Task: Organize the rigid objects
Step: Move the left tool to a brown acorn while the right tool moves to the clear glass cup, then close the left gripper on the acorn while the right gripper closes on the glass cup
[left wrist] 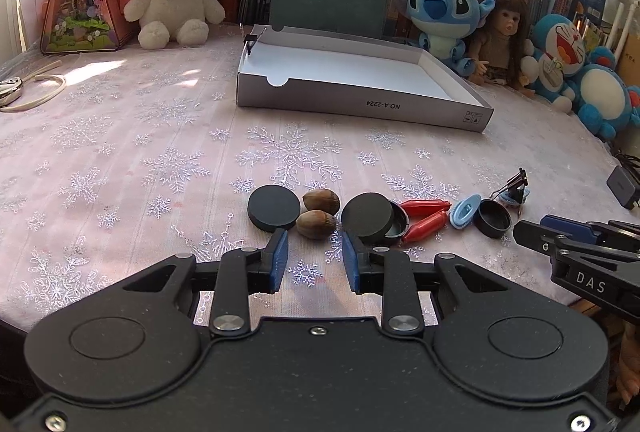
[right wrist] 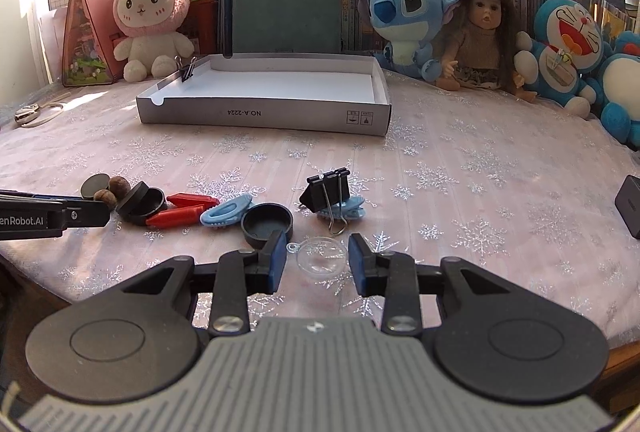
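Observation:
Small items lie in a row on the snowflake tablecloth: a black disc (left wrist: 273,207), two brown nuts (left wrist: 321,201), a black lid leaning on a round case (left wrist: 367,216), red pieces (left wrist: 425,207), a blue clip (left wrist: 465,211) and a black cap (left wrist: 493,218). My left gripper (left wrist: 315,256) hovers just in front of the nuts, jaws apart with nothing between them. My right gripper (right wrist: 318,258) stands with its jaws apart around a clear plastic dome (right wrist: 322,256) lying on the cloth. A black binder clip (right wrist: 328,187) rests on another blue clip behind the dome. The open white box (right wrist: 260,117) sits farther back.
Plush toys (right wrist: 150,11), a doll (right wrist: 480,31) and a wall of books line the back. A small binder clip (right wrist: 187,69) grips the box's left rim. A black adapter (right wrist: 630,203) lies at the right edge, a cord and metal object (left wrist: 24,91) at far left.

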`<state>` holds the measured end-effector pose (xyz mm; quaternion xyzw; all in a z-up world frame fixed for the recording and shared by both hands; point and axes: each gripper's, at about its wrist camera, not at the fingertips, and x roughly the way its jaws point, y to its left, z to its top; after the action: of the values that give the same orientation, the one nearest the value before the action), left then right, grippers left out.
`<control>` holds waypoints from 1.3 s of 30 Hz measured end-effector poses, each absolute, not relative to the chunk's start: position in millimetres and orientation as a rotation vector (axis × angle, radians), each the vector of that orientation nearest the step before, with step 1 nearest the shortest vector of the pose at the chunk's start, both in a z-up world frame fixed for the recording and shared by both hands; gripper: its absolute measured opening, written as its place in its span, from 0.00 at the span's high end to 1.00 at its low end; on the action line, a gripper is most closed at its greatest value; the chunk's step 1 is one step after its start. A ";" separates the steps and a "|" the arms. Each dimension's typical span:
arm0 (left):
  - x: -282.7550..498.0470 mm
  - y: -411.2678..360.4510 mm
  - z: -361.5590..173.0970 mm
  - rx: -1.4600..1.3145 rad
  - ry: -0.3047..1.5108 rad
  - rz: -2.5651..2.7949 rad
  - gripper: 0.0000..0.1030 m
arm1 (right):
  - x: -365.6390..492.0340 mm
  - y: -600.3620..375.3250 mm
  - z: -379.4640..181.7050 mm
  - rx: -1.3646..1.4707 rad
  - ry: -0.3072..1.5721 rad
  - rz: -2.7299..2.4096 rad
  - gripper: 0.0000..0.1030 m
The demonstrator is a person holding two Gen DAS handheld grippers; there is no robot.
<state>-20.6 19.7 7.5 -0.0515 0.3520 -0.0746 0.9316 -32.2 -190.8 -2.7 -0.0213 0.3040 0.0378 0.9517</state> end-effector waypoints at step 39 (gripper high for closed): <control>-22.4 3.5 -2.6 -0.024 0.634 -0.098 0.72 | -39.0 -191.0 -13.2 -0.051 0.565 0.000 0.39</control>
<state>-22.4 3.5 -2.6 -0.0119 0.3115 -0.0480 0.9489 -39.0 -191.0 -13.2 -0.0250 0.2787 -0.0001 0.9601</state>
